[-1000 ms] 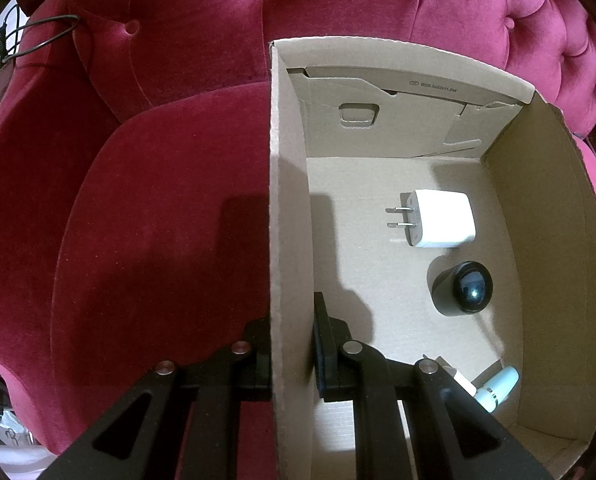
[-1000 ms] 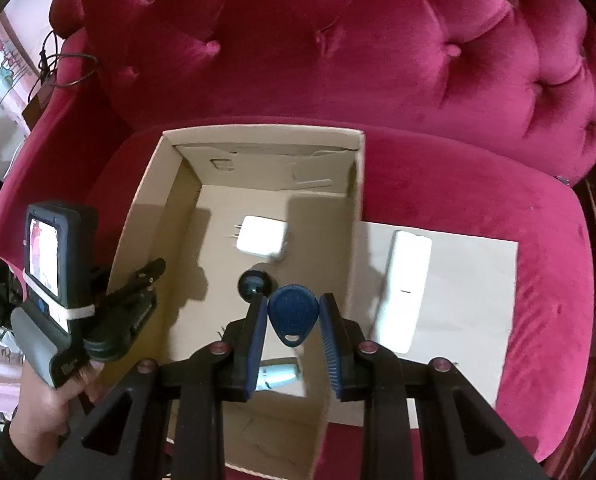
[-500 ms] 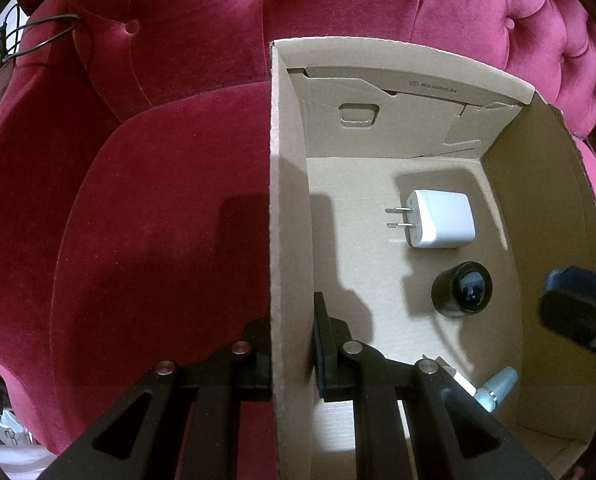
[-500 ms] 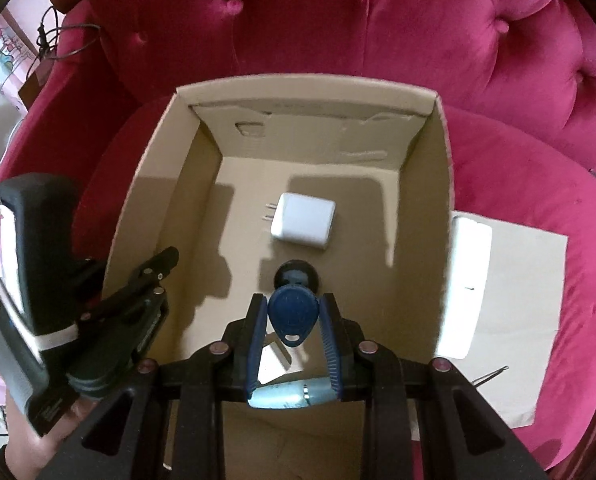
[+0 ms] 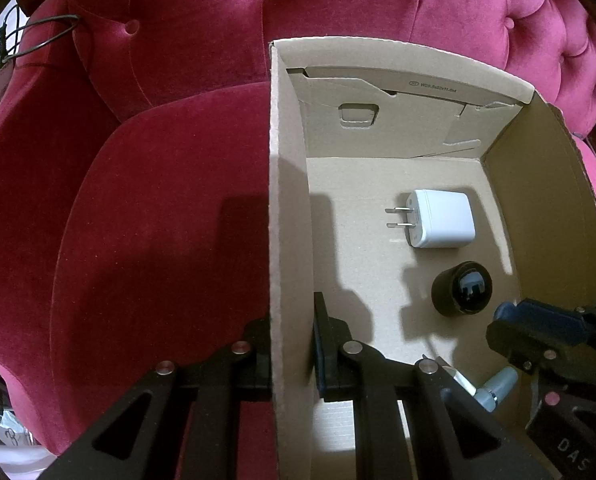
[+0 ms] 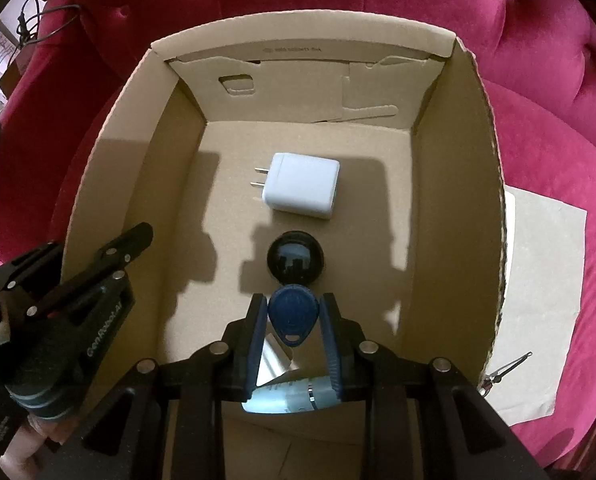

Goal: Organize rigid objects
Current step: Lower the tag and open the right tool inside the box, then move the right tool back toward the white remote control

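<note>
Since a second ago, the right hand-held gripper (image 6: pixel 293 322) has come down into the cardboard box (image 6: pixel 454 208), bringing the blue key fob (image 6: pixel 291 316) low over the box floor.

Left wrist view: the left hand-held gripper (image 5: pixel 289 344) is clamped shut on the box's left wall (image 5: pixel 287 200), one finger outside and one inside. On the box floor lie a white plug adapter (image 5: pixel 442 218) towards the far side, a black round-topped cylinder (image 5: pixel 460 288) nearer, and a pale tube (image 5: pixel 498 386) at the near right. The right hand-held gripper reaches in from the right edge. The box sits on a red velvet tufted sofa (image 5: pixel 157 200).

Right wrist view: the right hand-held gripper's jaws are narrowly spread and grip the teardrop-shaped fob between their blue pads (image 6: pixel 257 340). The fob hangs just nearer than the black cylinder, with the adapter beyond. The pale tube lies under the jaws. To the right, outside the box, a sheet of brown paper (image 6: pixel 546 280) rests on the sofa.
</note>
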Tool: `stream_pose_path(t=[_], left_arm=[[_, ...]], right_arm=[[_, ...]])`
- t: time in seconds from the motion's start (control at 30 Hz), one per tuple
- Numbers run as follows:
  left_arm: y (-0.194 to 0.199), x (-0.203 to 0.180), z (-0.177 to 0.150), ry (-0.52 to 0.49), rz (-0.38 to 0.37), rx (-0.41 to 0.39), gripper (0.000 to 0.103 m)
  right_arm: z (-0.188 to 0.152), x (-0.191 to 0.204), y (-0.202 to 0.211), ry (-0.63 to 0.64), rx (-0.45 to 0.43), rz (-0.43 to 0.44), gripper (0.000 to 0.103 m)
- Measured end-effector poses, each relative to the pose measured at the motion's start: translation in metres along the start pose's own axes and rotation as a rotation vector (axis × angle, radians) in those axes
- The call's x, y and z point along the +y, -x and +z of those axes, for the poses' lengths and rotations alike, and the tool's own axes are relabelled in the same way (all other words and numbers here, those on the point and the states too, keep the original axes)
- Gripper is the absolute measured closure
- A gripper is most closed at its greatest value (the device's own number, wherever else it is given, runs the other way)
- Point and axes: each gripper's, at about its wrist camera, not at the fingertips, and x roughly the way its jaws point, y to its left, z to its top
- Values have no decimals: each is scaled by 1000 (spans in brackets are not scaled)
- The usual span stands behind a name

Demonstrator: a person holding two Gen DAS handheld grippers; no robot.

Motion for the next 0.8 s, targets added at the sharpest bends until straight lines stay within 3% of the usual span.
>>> stream_pose_path(t=[0.37, 0.8], left_arm=[[1, -1, 0, -1, 1, 0, 89], [1, 0, 1, -2, 3, 0, 89]], right_arm=[[-3, 2, 12, 12, -33, -1, 74], [-2, -19, 55, -2, -103, -13, 71]])
